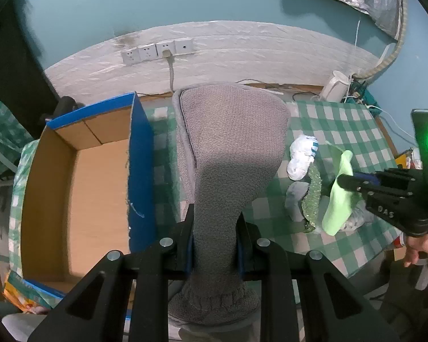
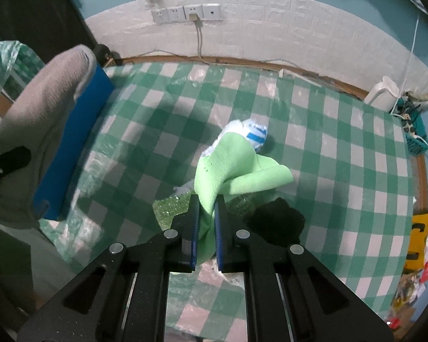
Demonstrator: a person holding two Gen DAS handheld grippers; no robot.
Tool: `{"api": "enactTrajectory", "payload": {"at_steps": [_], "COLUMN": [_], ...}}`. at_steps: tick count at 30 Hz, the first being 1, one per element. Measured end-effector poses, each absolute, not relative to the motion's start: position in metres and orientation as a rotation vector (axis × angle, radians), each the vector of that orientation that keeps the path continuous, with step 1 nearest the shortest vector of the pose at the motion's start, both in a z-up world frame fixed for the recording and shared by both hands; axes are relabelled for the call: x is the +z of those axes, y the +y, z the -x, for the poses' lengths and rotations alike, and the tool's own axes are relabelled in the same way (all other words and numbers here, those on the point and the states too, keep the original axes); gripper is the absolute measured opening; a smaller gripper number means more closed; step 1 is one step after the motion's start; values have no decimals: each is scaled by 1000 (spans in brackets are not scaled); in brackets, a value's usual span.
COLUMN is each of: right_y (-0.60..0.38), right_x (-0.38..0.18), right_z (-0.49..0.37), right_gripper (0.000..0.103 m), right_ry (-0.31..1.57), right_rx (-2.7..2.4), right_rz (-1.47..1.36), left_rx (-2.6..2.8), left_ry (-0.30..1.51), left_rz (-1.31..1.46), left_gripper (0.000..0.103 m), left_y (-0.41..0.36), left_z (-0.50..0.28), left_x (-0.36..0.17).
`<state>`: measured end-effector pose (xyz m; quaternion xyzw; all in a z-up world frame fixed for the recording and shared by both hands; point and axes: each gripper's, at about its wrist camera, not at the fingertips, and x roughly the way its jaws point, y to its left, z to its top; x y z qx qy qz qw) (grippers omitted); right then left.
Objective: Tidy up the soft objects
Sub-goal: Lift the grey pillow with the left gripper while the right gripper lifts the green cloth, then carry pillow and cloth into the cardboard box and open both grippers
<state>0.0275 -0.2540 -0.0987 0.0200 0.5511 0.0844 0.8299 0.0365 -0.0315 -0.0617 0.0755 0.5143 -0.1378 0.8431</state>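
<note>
A: L gripper (image 1: 215, 236)?
B: jaws clamped on 1 grey fleece cloth (image 1: 231, 142), held up just right of 1 open blue cardboard box (image 1: 141, 154).
A: R gripper (image 2: 207, 225)?
B: jaws shut on 1 light-green soft cloth (image 2: 228, 168), above the green-checked tabletop (image 2: 342, 171). On the tabletop: 1 white sock w/ blue stripes (image 2: 255, 134), 1 green glittery piece (image 1: 312, 196), 1 black cloth (image 2: 276, 222).
</note>
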Motion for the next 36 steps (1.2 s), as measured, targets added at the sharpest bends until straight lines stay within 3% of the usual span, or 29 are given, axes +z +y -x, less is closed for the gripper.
{"api": "enactTrajectory", "payload": {"at_steps": [20,36], "right_y": [-193,-92], "right_x": [-34,-2], "right_z": [-30,-49], "right_gripper": [7,7], "right_ry": [1048,999], "right_rx": [298,436], "right_rz": [-8,53], "left_rx": [-220,-110], "left_ry": [958,922], "left_rz": [-154,-59], "left_gripper": [22,22], "left_y": [-3,71], "left_z": [-22,-21], "left_x": [-20,-6]}}
